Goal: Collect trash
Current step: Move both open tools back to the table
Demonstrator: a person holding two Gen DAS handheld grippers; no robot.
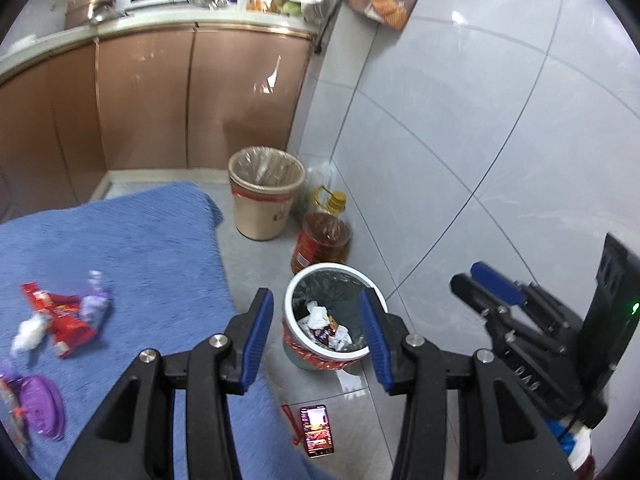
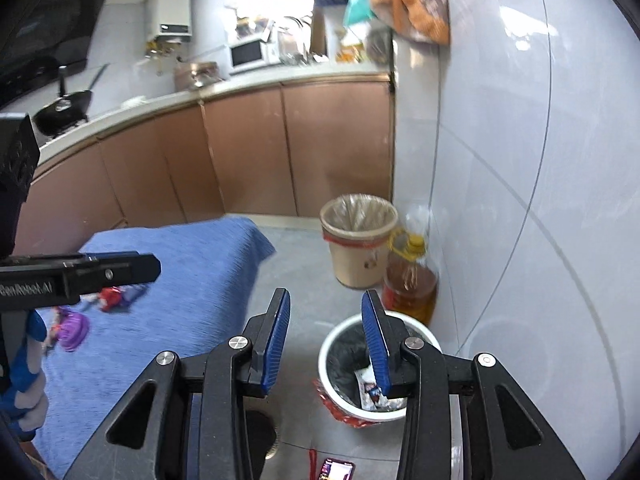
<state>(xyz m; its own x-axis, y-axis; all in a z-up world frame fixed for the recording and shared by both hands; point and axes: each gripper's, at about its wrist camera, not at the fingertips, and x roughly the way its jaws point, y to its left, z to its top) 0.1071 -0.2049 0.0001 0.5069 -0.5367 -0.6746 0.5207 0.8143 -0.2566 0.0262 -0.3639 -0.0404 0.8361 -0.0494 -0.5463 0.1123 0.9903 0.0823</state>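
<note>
We hold the left gripper (image 1: 316, 322) above the floor with its blue fingers spread wide and nothing between them. Framed in that gap stands the white bin (image 1: 294, 300), lined with a black bag and banded with red tape round its lower wall. Inside it lie crumpled white tissues (image 1: 320, 314) and a few dark printed wrappers (image 1: 330, 332), piled against the near side.

Our right gripper (image 2: 326, 338) is likewise released, its pads parted and empty, hanging just over the near rim of the same white bin (image 2: 340, 330), where a pale wrapper (image 2: 366, 380) shows on the black liner.

Further off, close to the brown cabinets, stands a beige bin (image 1: 260, 208) with a clear bag folded over its rim and a red band below; we cannot tell whether anything is in it. Between the two bins, against the tiled wall, sits a bottle of amber oil (image 1: 322, 240) with a yellow cap and handle.

To the left, a blue cloth (image 1: 160, 248) covers a raised surface. On it lie red wrappers (image 1: 60, 316), a purple wrapper (image 1: 96, 300), a white tissue wad (image 1: 28, 330) and a purple lid (image 1: 42, 406) at the near left edge. A phone (image 1: 318, 430) with a lit screen lies on the floor tiles, near us.
</note>
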